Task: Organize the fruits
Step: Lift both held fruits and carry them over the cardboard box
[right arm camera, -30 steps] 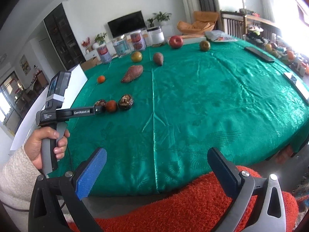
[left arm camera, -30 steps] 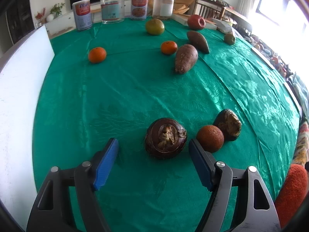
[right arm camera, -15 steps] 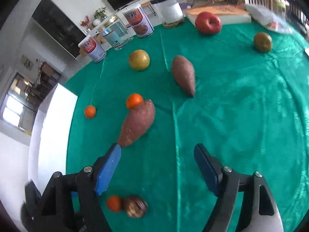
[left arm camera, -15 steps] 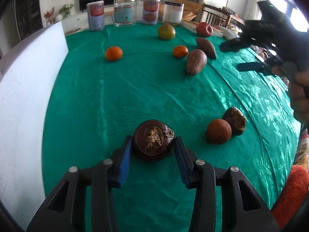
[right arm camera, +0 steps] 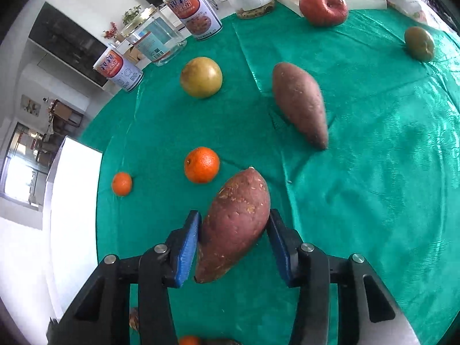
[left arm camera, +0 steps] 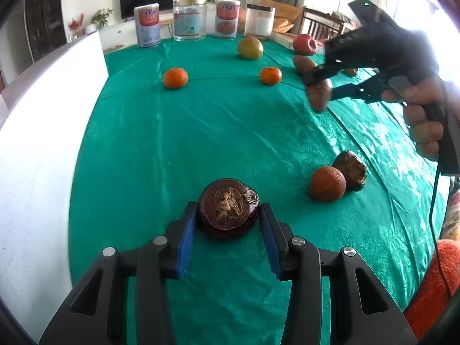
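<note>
My left gripper (left arm camera: 228,204) is shut on a dark brown round fruit (left arm camera: 228,212) that rests on the green tablecloth (left arm camera: 201,132). A rough orange fruit (left arm camera: 327,184) and a second dark fruit (left arm camera: 352,169) lie to its right. My right gripper (right arm camera: 234,212) points down over a reddish sweet potato (right arm camera: 234,230). Its jaws are closing, with both blue pads against the potato's sides. The left wrist view shows that gripper (left arm camera: 322,86) in a person's hand, with the sweet potato (left arm camera: 319,97) between its fingers.
A second sweet potato (right arm camera: 299,103), two tangerines (right arm camera: 201,164) (right arm camera: 122,183), a yellow-green fruit (right arm camera: 201,77), a red apple (right arm camera: 322,5) and a greenish fruit (right arm camera: 419,43) lie further back. Cans (left arm camera: 146,26) and jars (left arm camera: 189,20) line the far edge. A white board (left arm camera: 43,143) borders the left.
The left jaws closed from wide apart onto the dark round fruit. The right gripper swung from the table's near edge to the sweet potato, and its jaws narrowed around it.
</note>
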The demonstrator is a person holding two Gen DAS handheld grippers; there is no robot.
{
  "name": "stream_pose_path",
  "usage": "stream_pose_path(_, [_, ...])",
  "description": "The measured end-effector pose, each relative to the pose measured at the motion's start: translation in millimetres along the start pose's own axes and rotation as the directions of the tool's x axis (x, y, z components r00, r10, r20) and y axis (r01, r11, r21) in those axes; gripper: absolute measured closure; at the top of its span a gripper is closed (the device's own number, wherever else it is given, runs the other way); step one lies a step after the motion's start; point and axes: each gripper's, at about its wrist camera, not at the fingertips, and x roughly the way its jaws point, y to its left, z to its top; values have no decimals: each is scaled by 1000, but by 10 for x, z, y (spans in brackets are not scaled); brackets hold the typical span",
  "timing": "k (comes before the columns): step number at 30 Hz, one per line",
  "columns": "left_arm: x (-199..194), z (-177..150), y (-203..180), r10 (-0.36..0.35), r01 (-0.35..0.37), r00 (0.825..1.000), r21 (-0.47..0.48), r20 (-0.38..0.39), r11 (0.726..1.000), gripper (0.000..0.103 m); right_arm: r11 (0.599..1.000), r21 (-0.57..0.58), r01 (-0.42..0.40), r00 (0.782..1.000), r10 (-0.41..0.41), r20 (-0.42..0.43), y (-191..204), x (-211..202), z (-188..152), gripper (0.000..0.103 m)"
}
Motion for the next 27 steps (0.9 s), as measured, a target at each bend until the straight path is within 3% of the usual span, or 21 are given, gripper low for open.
stream_pose_path(2, [-25,-15,4,-19,19,1000,-6,-16,1000,59,997,-74,6,999,-9,-48,-99,-229,-83,56])
stream_pose_path(5, [-69,-70,-32,-42,42,999,5,-34,999,59,979,-192,74,988,-98,-120,-233,-596,-308,56])
stream_pose_path(9, [-105,-132,-120,-36,38,998,28,-42,999,58,930,-329,164,939,-249,-236,-344,-709,-731,56])
stream_pose_path(11, [-108,-144,-155,-30,31,999,35,-44,999,58,908,-367,202,920,-304,-247,-367,-592,-924,56])
stream_pose_path(13, [-106,-148,-173,-26,28,999,41,-46,999,57,917,-344,201,927,-292,-237,-419,-478,-1052,56])
stream_pose_path(14, [-102,-151,-175,-23,25,999,43,-49,999,53,930,-319,185,942,-261,-213,-434,-476,-1097,56])
stream_pose_path(17, [-138,-146,-116,-21,23,997,26,-68,999,27,976,-189,108,979,-138,-153,-531,-565,-1163,53])
stream_pose_path(19, [-212,-130,-2,-51,50,996,-17,-70,999,26,990,-117,74,989,-88,-119,-631,-695,-1193,41])
stream_pose_path(22, [-291,-100,127,-88,83,992,-57,-89,995,25,999,-16,50,994,-51,-100,-801,-917,-1226,39])
stream_pose_path(27, [-213,-75,-61,-37,44,992,61,-122,997,24,996,43,73,987,-66,-144,-857,-908,-1135,39])
